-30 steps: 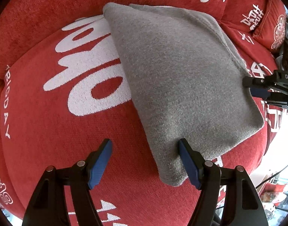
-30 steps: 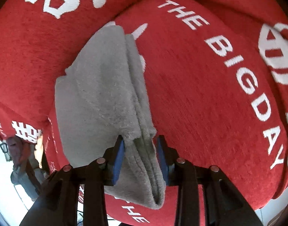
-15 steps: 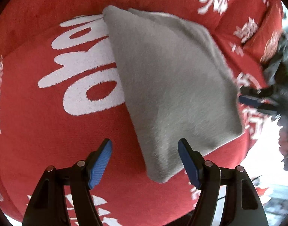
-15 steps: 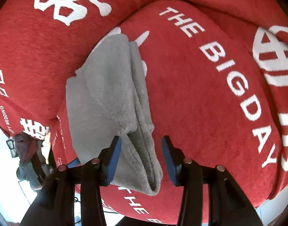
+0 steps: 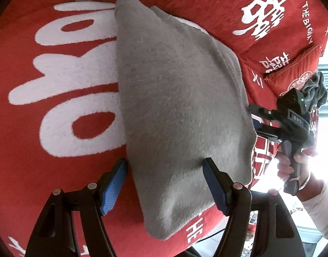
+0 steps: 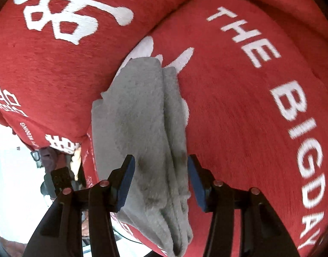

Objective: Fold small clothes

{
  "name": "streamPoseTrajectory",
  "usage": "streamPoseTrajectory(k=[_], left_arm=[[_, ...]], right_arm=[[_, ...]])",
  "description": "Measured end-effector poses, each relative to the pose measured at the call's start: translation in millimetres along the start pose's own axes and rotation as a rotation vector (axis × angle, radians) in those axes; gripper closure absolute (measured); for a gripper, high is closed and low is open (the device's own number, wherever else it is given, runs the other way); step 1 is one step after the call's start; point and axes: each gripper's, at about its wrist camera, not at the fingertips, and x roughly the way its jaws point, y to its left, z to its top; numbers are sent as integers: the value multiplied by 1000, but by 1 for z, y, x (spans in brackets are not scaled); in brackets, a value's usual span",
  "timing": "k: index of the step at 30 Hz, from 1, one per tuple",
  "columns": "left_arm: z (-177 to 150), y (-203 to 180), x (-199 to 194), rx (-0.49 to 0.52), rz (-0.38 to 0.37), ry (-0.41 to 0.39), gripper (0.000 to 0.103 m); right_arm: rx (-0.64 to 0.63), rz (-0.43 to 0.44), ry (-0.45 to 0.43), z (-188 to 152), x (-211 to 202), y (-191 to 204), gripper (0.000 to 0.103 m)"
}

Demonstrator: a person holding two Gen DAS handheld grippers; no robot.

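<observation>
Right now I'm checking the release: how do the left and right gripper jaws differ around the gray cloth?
The left gripper stands wider open than the right gripper. The left straddles a folded corner of the gray cloth; the right straddles its layered edge. Both are open, blue-padded, clamping nothing.

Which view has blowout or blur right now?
Left wrist: window area at right is blown out behind the right tongs; grey cloth evenly lit, sharp. Right wrist: white lettering on the red cover smears slightly; lower-left corner overexposed. Both: strong fisheye bending.
</observation>
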Motion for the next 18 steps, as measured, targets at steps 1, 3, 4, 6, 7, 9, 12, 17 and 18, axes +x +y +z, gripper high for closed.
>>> streamPoseTrajectory(k=[1,3,4,6,7,9,12,17,18], left_arm=[[-1,1,0,-1,-2,2,30],[0,3,3,-3,-4,4,30],[1,3,4,-2,-9,6,30],[2,4,6,1,-16,8,26],[3,4,7,3,-27,8,25],[5,3,10,2,-35,9,23],[9,0,13,1,-34,1,22],[11,1,13,-42,-32,-38,19],[10,0,12,-42,-20,-47,20]], right_arm=[[-4,11,10,3,2,-2,48],[-13,34,33,7,7,-3,48],[-18,49,47,9,10,-4,48],[-38,77,72,15,16,-5,47],[-48,92,82,17,18,-4,45],[-64,120,95,20,23,-3,45],[-76,164,107,25,33,1,45],[-72,198,102,27,50,9,44],[-66,184,100,26,52,11,44]])
